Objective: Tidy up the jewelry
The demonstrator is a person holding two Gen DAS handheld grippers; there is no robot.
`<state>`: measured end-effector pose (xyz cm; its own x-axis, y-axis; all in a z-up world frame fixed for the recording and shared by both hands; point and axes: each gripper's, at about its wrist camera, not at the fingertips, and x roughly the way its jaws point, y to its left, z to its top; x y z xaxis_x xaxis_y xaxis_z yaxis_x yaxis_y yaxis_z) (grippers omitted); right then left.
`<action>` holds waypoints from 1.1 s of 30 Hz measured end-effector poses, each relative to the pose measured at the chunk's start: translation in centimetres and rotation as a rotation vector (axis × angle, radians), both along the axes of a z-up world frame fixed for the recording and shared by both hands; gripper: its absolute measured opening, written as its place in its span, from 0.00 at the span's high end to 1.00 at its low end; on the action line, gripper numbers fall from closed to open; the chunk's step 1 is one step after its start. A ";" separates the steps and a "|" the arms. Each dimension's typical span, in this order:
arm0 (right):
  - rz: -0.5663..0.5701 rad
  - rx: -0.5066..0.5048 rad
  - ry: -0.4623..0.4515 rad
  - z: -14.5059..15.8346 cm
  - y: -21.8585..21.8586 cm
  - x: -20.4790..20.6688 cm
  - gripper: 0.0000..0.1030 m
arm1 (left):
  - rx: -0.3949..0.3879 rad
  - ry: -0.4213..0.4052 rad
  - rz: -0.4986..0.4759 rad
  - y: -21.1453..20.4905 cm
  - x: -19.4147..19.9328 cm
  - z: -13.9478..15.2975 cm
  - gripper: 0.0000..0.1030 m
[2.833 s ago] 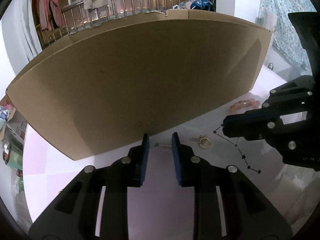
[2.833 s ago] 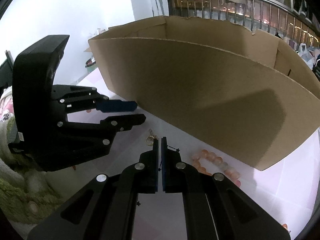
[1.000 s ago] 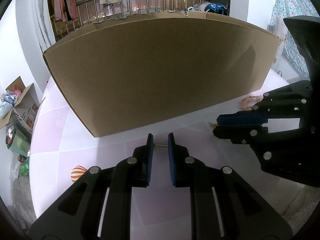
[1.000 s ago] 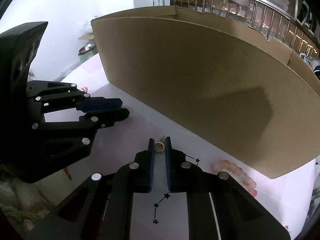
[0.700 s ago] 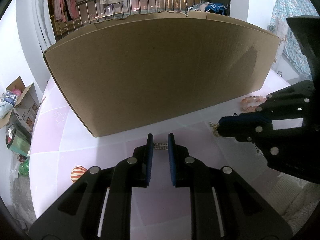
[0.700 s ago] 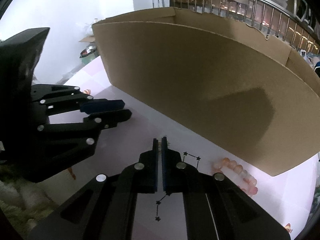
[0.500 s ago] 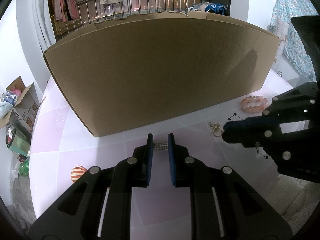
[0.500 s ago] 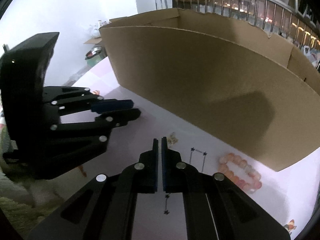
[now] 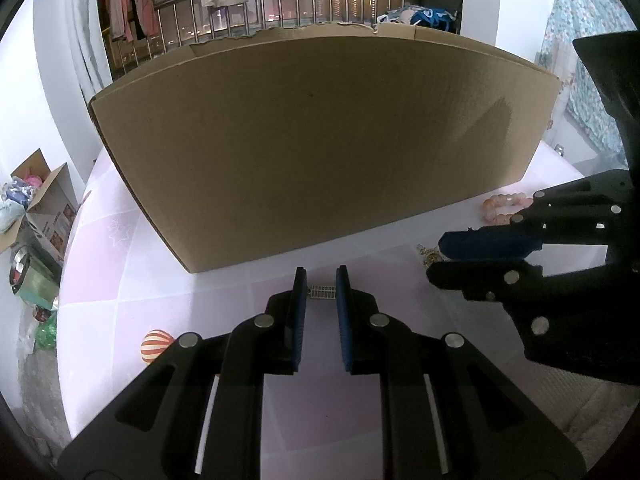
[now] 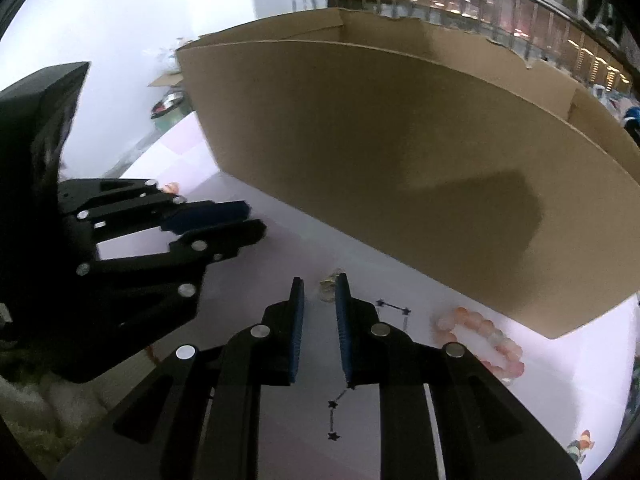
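My left gripper (image 9: pixel 320 282) is shut on a small silver ribbed bar (image 9: pixel 322 292), held just above the pale pink table (image 9: pixel 224 308). In the right wrist view it (image 10: pixel 254 220) reaches in from the left. My right gripper (image 10: pixel 319 282) has its jaws opening. A small gold ring piece (image 10: pixel 329 286) lies on the table between their tips, loose. The left wrist view shows this gripper (image 9: pixel 436 258) just beside the gold piece (image 9: pixel 430 254). A black star chain (image 10: pixel 394 309) and a pink bead bracelet (image 10: pixel 480 336) lie to its right.
A large cardboard box (image 9: pixel 320 140) stands right behind the jewelry and blocks the far side. A striped orange ball (image 9: pixel 157 352) lies at the table's left. A fluffy white cloth (image 9: pixel 592 408) is at the lower right. Boxes and cans sit on the floor.
My right gripper, shut half a second ago, has parted its jaws around the gold piece, and has shifted back to the left. The left gripper and its silver bar have not moved.
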<state>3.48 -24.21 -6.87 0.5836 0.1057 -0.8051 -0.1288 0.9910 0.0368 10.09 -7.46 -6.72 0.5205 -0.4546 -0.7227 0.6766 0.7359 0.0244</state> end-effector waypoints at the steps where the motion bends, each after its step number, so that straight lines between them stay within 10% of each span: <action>1: -0.006 -0.004 0.004 -0.1 -0.1 0.0 0.84 | -0.001 0.000 0.000 0.0 0.0 0.0 0.87; 33: -0.021 0.021 0.025 0.8 -0.3 0.9 0.98 | -0.015 0.001 -0.004 0.4 0.0 -0.3 0.87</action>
